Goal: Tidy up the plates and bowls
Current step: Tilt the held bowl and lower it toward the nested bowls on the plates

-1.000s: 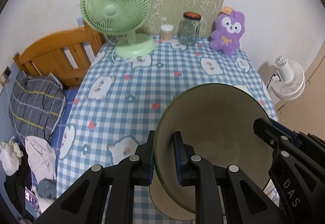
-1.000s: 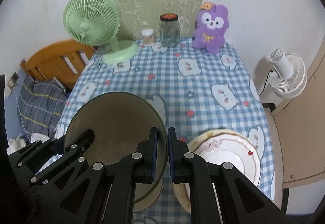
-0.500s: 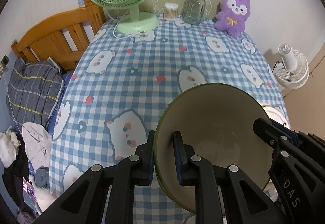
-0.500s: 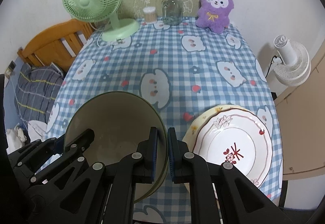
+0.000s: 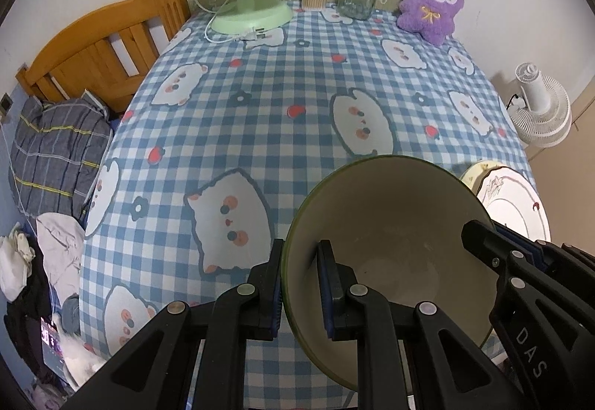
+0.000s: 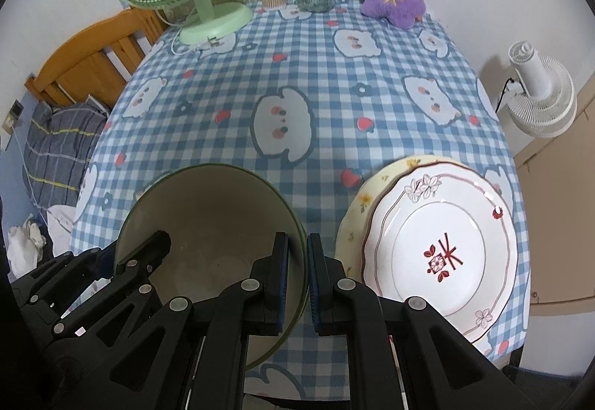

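A: The left gripper (image 5: 299,285) is clamped on the near-left rim of the bowl (image 5: 386,242), one pad outside the wall and one inside. The right gripper (image 6: 295,274) is clamped on the opposite rim, toward the plates, in the same manner.

B: Where is the bowl?

A: Just left of the stacked plates (image 6: 438,246), over the near edge of the checked surface (image 6: 297,75). Whether its foot touches the cloth cannot be told. The white flowered plate lies on a yellowish one.

B: How should it handle?

A: Judged as glazed ceramic: stiff, fairly heavy, smooth, liable to chip. A thin rim offers little pad contact, so two opposed rim grips suit it better than one. The bowl should stay level, and its rim should be kept from knocking the plates.
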`<state>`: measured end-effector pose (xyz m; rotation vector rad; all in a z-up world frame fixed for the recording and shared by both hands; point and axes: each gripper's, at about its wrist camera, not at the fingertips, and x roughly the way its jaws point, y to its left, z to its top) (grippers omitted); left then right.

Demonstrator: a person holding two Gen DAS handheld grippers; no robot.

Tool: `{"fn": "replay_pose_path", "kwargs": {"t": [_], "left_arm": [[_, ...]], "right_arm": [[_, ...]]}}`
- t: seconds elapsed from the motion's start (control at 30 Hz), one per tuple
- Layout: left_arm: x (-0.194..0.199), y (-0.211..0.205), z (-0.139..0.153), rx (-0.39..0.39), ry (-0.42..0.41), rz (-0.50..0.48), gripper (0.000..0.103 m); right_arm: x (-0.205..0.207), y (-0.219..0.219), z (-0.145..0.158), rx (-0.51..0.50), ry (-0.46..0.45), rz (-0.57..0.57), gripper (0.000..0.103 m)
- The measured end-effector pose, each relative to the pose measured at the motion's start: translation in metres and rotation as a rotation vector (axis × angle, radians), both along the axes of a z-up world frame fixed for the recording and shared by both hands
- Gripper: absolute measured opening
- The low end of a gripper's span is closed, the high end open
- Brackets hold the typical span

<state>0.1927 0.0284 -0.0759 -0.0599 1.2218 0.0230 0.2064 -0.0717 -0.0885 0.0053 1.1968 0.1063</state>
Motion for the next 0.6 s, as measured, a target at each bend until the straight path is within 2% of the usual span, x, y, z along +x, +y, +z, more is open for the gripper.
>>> {"fn": "replay_pose_path", "kwargs": {"t": [0.43,0.47,0.6], "left_arm": [[-0.0003,-0.0019,-0.0060,0.005,-0.014,-0.020,0.014],[-0.0011,-0.0016,-0.0059,-0.002,-0.021,-0.023,0.015],[-0.0032,-0.0070,-0.0034,-0.005,-0.020,-0.049,0.032]], "right_arm": [[0.0023,-0.0031,-0.0069,0.004,0.026,-0.001,0.015],[0.0023,-0.0034,-0.0053,0.011,0.025,-0.003,0.015],[0.0021,-0.0015,-0.0031,0.009,0.030,0.004,0.021]]}}
